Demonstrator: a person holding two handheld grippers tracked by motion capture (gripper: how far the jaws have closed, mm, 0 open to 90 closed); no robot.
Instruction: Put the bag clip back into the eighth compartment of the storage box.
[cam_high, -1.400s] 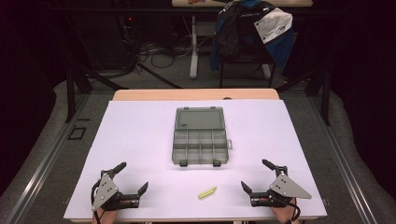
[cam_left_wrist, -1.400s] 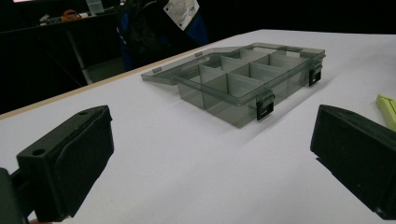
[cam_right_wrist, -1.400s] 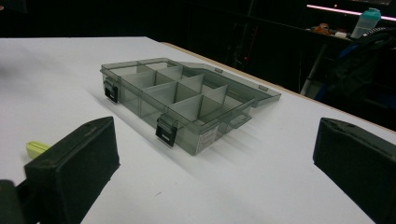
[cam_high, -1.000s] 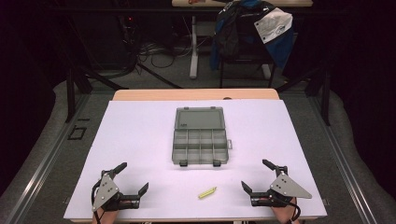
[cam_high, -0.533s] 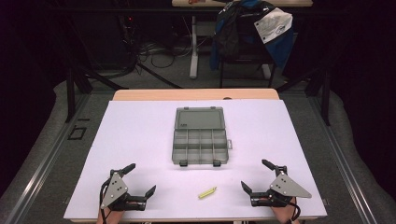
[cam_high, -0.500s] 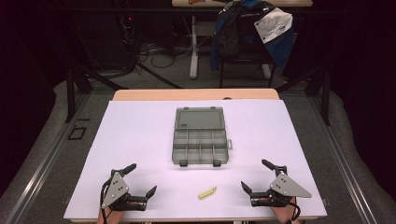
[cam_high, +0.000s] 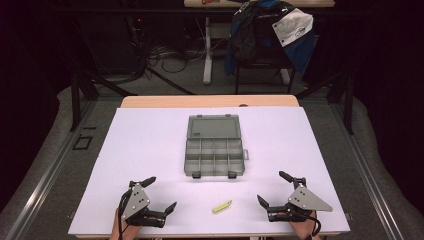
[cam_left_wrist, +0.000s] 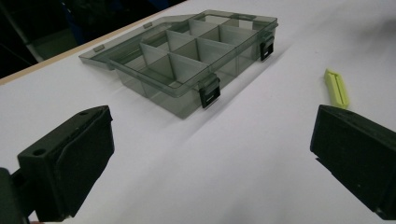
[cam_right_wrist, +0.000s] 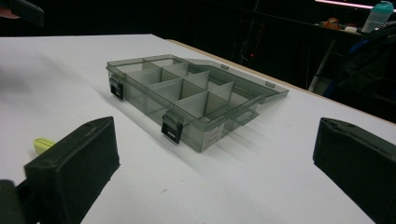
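Note:
A grey see-through compartment box (cam_high: 215, 151) lies open in the middle of the white table (cam_high: 150, 145), its lid (cam_high: 213, 127) folded flat behind it and its compartments empty (cam_left_wrist: 187, 56) (cam_right_wrist: 187, 100). A small yellow-green clip (cam_high: 222, 206) lies on the table in front of the box, between the two grippers (cam_left_wrist: 337, 87); its end shows behind a jaw in the right gripper view (cam_right_wrist: 42, 143). My left gripper (cam_high: 160, 194) rests open near the front left edge. My right gripper (cam_high: 272, 189) rests open near the front right edge. Nothing is between either pair of jaws.
Beyond the table's far wooden edge (cam_high: 210, 101) stand a chair draped with a blue jacket (cam_high: 270, 35), a table leg and loose cables (cam_high: 170, 52) on the floor. Metal rails (cam_high: 45, 175) run along both sides of the table.
My left gripper has slid a little to the right along the front edge, toward the yellow-green clip. The right gripper, the box and the clip have stayed put.

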